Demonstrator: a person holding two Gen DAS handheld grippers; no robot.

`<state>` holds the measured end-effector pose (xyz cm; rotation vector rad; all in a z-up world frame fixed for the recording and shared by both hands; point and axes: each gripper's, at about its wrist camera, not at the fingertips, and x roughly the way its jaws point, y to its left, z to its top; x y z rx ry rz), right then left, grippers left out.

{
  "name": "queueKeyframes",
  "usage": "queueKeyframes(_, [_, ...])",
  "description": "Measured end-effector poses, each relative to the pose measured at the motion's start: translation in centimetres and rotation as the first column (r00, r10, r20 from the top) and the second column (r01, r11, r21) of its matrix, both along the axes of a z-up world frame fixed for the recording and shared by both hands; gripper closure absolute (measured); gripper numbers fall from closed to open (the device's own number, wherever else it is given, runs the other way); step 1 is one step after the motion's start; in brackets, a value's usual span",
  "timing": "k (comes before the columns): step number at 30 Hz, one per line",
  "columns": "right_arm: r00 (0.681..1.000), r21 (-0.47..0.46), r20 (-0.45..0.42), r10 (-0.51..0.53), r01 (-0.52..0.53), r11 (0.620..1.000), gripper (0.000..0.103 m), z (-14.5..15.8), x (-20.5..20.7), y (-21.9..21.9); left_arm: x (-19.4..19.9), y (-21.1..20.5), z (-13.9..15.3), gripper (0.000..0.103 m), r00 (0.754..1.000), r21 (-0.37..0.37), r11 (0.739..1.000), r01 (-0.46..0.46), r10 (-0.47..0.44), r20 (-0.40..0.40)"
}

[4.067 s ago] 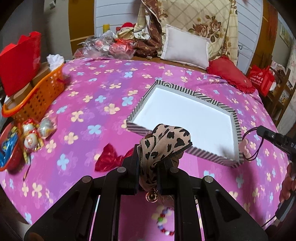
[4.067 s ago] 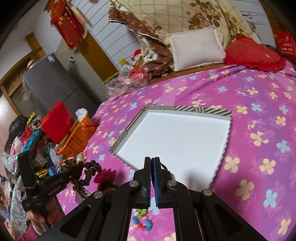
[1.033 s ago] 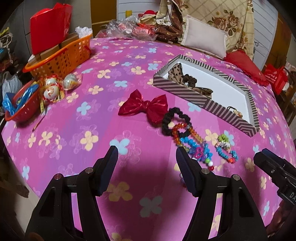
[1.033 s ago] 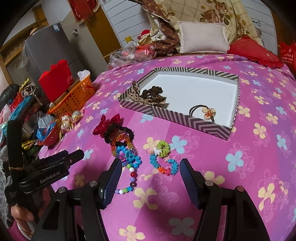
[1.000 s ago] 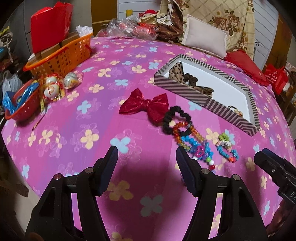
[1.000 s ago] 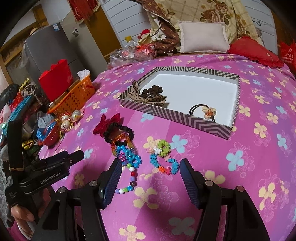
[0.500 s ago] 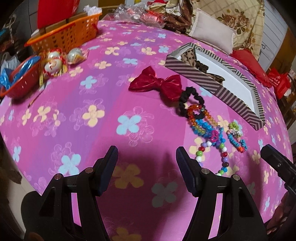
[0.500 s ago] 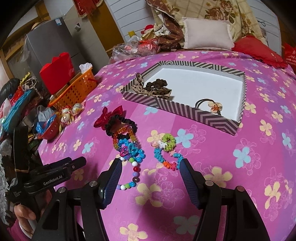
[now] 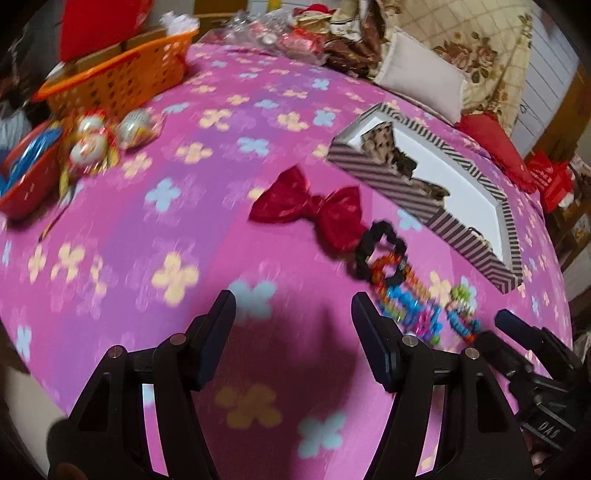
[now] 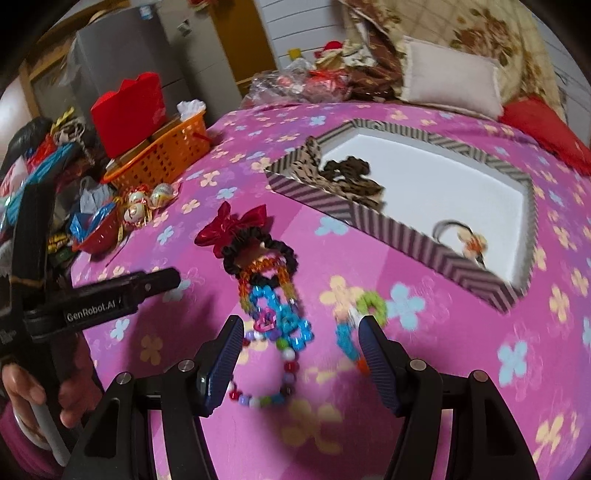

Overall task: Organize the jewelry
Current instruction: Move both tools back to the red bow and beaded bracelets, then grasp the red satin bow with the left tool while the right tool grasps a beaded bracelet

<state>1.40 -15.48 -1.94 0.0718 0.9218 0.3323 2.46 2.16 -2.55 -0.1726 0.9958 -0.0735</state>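
A striped box (image 10: 424,240) (image 9: 384,177) with a white floor holds a leopard-print bow (image 10: 325,173) and a hair tie with a flower (image 10: 469,240). On the pink cloth lie a red bow (image 9: 314,206) (image 10: 229,225), a black scrunchie (image 10: 258,254) (image 9: 380,247), several bead bracelets (image 10: 277,314) (image 9: 406,299) and a green and blue bracelet (image 10: 354,325) (image 9: 461,310). My right gripper (image 10: 301,354) is open, low over the bracelets. My left gripper (image 9: 293,332) is open and empty, left of them.
An orange basket (image 9: 118,77) with a red box stands at the far left. Foil-wrapped balls (image 9: 99,136) and a red bowl (image 9: 26,177) lie near the left edge. Pillows (image 10: 450,81) and plastic bags (image 9: 258,33) are at the back.
Earlier the left gripper held the leopard bow, which now lies in the box. Both grippers have opened, pulled back, and moved lower, closer to the bracelets.
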Motion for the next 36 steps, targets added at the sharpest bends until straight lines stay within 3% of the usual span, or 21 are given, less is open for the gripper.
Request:
queueKeyframes(6, [0.998, -0.036, -0.015, 0.055, -0.056, 0.998, 0.055, -0.9, 2.3, 1.4, 3.1, -1.2, 0.4, 0.038, 0.994, 0.024, 0.994, 0.109, -0.110, 0.019])
queueKeyframes(10, [0.997, -0.032, -0.029, 0.077, -0.077, 0.996, 0.056, -1.6, 2.9, 1.7, 5.3, -2.0, -0.2, 0.038, 0.980, 0.034, 0.979, 0.199, -0.199, -0.003])
queueKeyframes(19, [0.994, -0.025, -0.049, 0.096, -0.097, 0.995, 0.056, -2.7, 3.7, 2.2, 8.1, -3.5, -2.0, 0.038, 0.967, 0.049, 0.967, 0.251, -0.249, -0.046])
queueKeyframes(21, [0.994, -0.025, -0.054, 0.094, -0.096, 0.995, 0.057, -3.0, 3.9, 2.2, 8.5, -3.7, -2.6, 0.045, 0.967, 0.058, 0.967, 0.249, -0.245, -0.063])
queueKeyframes(22, [0.994, -0.025, -0.058, 0.096, -0.097, 0.995, 0.058, -3.2, 4.1, 2.2, 8.8, -3.7, -2.9, 0.054, 0.967, 0.057, 0.967, 0.248, -0.244, -0.077])
queueKeyframes(25, [0.992, -0.031, -0.070, 0.108, -0.110, 0.993, 0.068, -3.8, 4.4, 2.5, 9.3, -3.7, -3.5, 0.068, 0.968, 0.037, 0.971, 0.238, -0.234, -0.088])
queueKeyframes(29, [0.991, -0.031, -0.072, 0.117, -0.119, 0.992, 0.089, -4.0, 4.7, 2.9, 9.6, -3.7, -3.5, 0.088, 0.966, 0.013, 0.970, 0.243, -0.241, -0.090])
queueKeyframes(30, [0.991, -0.037, -0.066, 0.115, -0.118, 0.992, 0.094, -3.9, 4.6, 2.9, 9.5, -3.7, -3.5, 0.090, 0.966, 0.005, 0.969, 0.245, -0.244, -0.088])
queueKeyframes(36, [0.996, -0.032, -0.013, 0.087, -0.088, 0.996, 0.094, -1.9, 3.5, 1.8, 8.7, -2.3, -2.2, 0.094, 0.971, -0.082, 0.970, 0.228, -0.233, -0.053])
